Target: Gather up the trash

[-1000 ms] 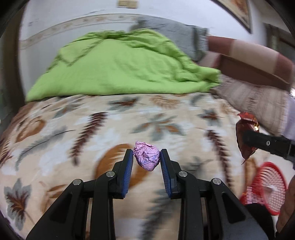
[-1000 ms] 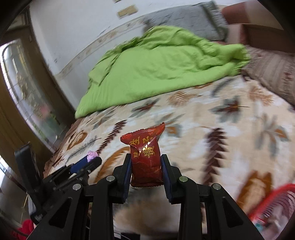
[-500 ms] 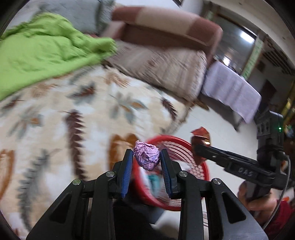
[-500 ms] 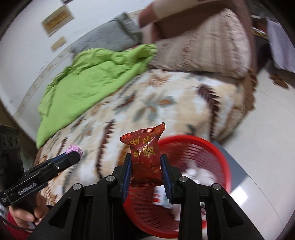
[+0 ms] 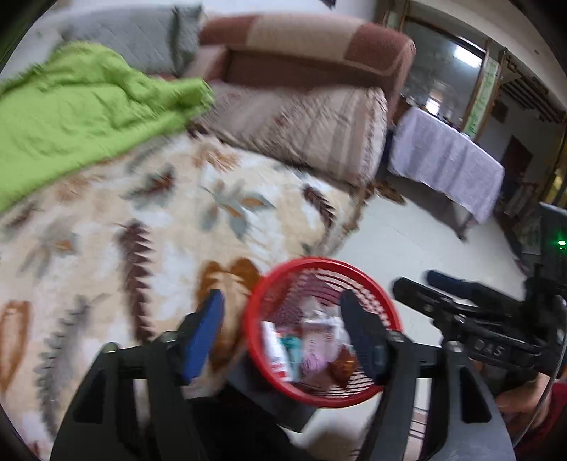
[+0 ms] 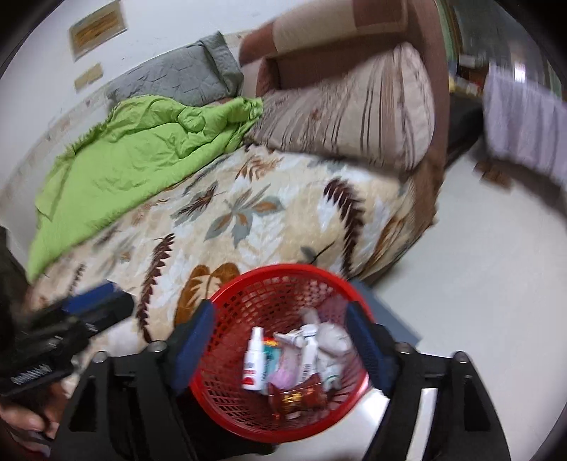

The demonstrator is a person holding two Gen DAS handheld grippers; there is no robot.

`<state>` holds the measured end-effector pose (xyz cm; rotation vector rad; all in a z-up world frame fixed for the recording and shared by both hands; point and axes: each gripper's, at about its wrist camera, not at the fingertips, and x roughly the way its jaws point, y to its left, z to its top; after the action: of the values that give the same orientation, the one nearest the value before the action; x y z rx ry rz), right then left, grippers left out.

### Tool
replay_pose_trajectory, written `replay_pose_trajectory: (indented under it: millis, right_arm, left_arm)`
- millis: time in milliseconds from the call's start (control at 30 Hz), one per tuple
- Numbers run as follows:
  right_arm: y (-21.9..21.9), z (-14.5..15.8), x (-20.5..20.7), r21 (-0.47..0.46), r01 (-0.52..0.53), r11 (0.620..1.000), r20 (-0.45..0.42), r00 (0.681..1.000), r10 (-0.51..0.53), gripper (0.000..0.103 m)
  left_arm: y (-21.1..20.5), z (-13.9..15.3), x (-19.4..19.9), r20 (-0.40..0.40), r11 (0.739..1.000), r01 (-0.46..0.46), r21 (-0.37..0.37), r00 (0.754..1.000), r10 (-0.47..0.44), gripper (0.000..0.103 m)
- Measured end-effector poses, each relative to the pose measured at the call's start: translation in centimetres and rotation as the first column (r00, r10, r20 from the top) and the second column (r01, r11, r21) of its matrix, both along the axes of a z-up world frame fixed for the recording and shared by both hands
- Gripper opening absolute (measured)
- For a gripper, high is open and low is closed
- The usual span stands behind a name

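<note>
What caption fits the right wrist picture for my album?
Open right gripper above the red basket, where a red wrapper lies among trash.

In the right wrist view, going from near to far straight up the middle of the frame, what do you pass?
Red basket of trash → leaf-patterned blanket → green quilt → grey pillow → wall.
</note>
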<state>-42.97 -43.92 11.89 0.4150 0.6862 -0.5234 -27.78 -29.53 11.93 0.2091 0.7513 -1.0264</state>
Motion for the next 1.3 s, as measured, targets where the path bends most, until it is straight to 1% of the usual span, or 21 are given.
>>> replay_pose_trajectory:
  millis: [67, 133, 167, 300, 333, 400, 467, 533, 600, 667, 800, 1033, 1133, 1300]
  right_arm:
    - [2.2, 1.1, -0.2, -0.098, 0.018, 0.995, -0.01, 1.0, -0.019, 0.094]
    - [3.9, 1.7, -0.3, -0.156, 0.008, 0.988, -0.017, 1.0, -0.011, 0.1]
    - [4.8, 2.0, -0.4, -0.182, 0.004, 0.983, -0.022, 1.0, -0.008, 0.102]
    - [8.1, 2.6, -1.0, -0.273, -0.023, 0.962, -0.044, 0.999, 0.011, 0.102]
    - [8.8, 2.5, -1.0, -0.287, -0.033, 0.957, -0.054, 0.998, 0.019, 0.102]
    - [10.1, 2.4, -1.0, -0.299, -0.069, 0.952, -0.062, 0.997, 0.053, 0.102]
    - [11.3, 2.3, -0.7, -0.329, -0.101, 0.939, -0.082, 0.994, 0.078, 0.102]
    - [12.1, 2.3, -0.5, -0.358, -0.116, 0.926, -0.093, 0.992, 0.088, 0.102]
    - [12.6, 2.5, -0.5, -0.37, -0.124, 0.921, -0.088, 0.991, 0.098, 0.102]
    - [12.8, 2.6, -0.6, -0.378, -0.127, 0.917, -0.085, 0.991, 0.102, 0.102]
    - [12.9, 2.5, -0.5, -0.37, -0.127, 0.92, -0.089, 0.991, 0.101, 0.102]
    - [12.4, 2.3, -0.4, -0.347, -0.124, 0.93, -0.094, 0.991, 0.097, 0.102]
    - [12.3, 2.2, -0.3, -0.344, -0.124, 0.931, -0.095, 0.991, 0.097, 0.103]
    - [12.0, 1.9, -0.1, -0.332, -0.125, 0.935, -0.097, 0.99, 0.098, 0.103]
  left_arm:
    - [2.2, 0.8, -0.4, 0.061, 0.999, -0.029, -0.015, 0.998, 0.03, 0.079]
    - [4.8, 1.6, -1.0, 0.136, 0.997, -0.074, -0.014, 0.988, 0.076, 0.084]
    - [6.0, 1.9, -1.2, 0.166, 0.995, -0.098, -0.016, 0.981, 0.1, 0.089]
    - [9.6, 2.3, -2.3, 0.249, 0.985, -0.17, -0.022, 0.953, 0.17, 0.098]
    - [10.5, 2.3, -2.8, 0.273, 0.981, -0.192, -0.021, 0.943, 0.19, 0.098]
    - [11.3, 2.0, -3.2, 0.294, 0.975, -0.22, -0.014, 0.932, 0.214, 0.099]
    - [11.8, 1.6, -3.4, 0.302, 0.968, -0.25, 0.001, 0.923, 0.238, 0.1]
    - [12.0, 1.1, -3.2, 0.293, 0.963, -0.267, 0.02, 0.923, 0.25, 0.1]
    - [12.3, 0.9, -3.0, 0.293, 0.957, -0.287, 0.034, 0.919, 0.265, 0.1]
    - [12.7, 0.8, -2.9, 0.293, 0.95, -0.311, 0.033, 0.912, 0.288, 0.1]
    - [12.9, 0.6, -2.6, 0.286, 0.946, -0.322, 0.034, 0.91, 0.299, 0.1]
    - [12.1, 0.0, -3.1, 0.336, 0.939, -0.334, 0.075, 0.896, 0.292, 0.1]
    - [12.2, 0.2, -3.1, 0.344, 0.938, -0.342, 0.062, 0.889, 0.302, 0.1]
    - [12.5, 0.4, -3.0, 0.335, 0.937, -0.347, 0.036, 0.888, 0.316, 0.1]
